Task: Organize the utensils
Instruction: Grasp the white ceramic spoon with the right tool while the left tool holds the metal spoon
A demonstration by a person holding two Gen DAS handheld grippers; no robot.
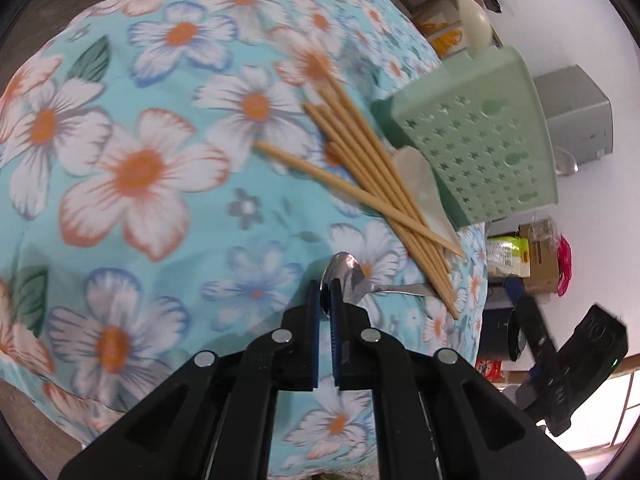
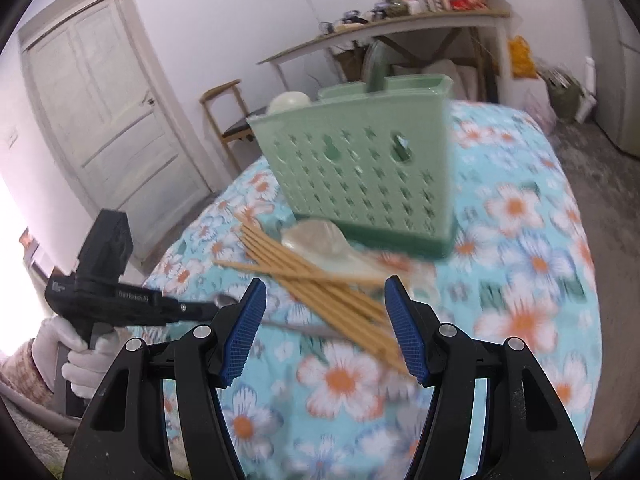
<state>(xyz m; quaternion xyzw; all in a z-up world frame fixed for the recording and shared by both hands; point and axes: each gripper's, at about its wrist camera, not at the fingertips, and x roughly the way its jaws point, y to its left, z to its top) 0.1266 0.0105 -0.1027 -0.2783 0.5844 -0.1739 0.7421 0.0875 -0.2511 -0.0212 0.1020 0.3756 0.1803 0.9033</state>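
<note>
- While the left wrist view is looking down at the flowery cloth (image 1: 132,168) covering the surface, the left gripper (image 1: 329,292) is sitting pressed together, pinching the bowl of the metal spoon (image 1: 347,276) right at its edge.
- The spoon's handle is running off to the right and its end is tucking under the bundle of wooden chopsticks (image 1: 368,168).
- One chopstick is lying crosswise over the rest, the others are fanning out roughly parallel.
- A whitish ceramic spoon (image 1: 424,192) is lying under the chopsticks, just beside the green perforated utensil holder (image 1: 480,136), which is standing near the surface's right edge.
- The right gripper (image 1: 576,364) is showing at the far right of this view, black and bulky, can't tell its jaws from here.
- Over in the right wrist view, the right gripper (image 2: 326,328) is hovering with its blue pads spread wide, nothing pinched; the chopsticks (image 2: 320,280) are lying on the cloth (image 2: 520,280) below the gap, pretty blurry.
- The ceramic spoon (image 2: 320,240) is resting against the holder's (image 2: 360,160) base, chopsticks crossing over its handle.
- The left gripper (image 2: 208,310) is coming in from the left, held by a white-gloved hand (image 2: 80,352), with the metal spoon's bowl (image 2: 226,301) at its tip.
- A white door (image 2: 108,120) and a cluttered table (image 2: 400,28) are sitting in the background.
</note>
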